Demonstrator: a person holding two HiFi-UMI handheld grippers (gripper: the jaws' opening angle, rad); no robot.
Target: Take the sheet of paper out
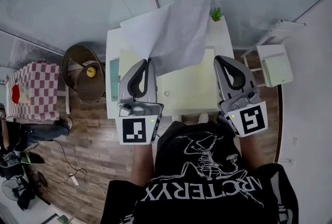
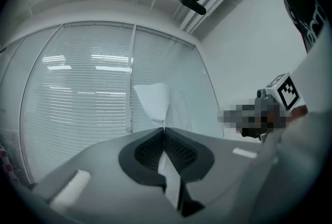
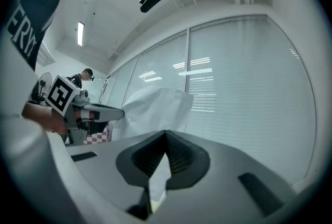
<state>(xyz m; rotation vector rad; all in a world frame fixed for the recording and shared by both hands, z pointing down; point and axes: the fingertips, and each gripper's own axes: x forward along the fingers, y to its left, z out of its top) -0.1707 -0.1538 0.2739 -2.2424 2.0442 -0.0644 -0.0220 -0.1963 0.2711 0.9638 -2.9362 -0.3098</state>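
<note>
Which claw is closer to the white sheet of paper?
Left. The left gripper is clamped on the lower edge of the sheet of paper; the right gripper sits off to its right, shut and empty.

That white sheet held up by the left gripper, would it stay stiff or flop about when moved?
Probably floppy: the sheet of paper curves and creases above the left gripper, which pinches only its lower edge. Likely very light, since that small pinch alone holds it up. It might flutter or tear if swung quickly.
</note>
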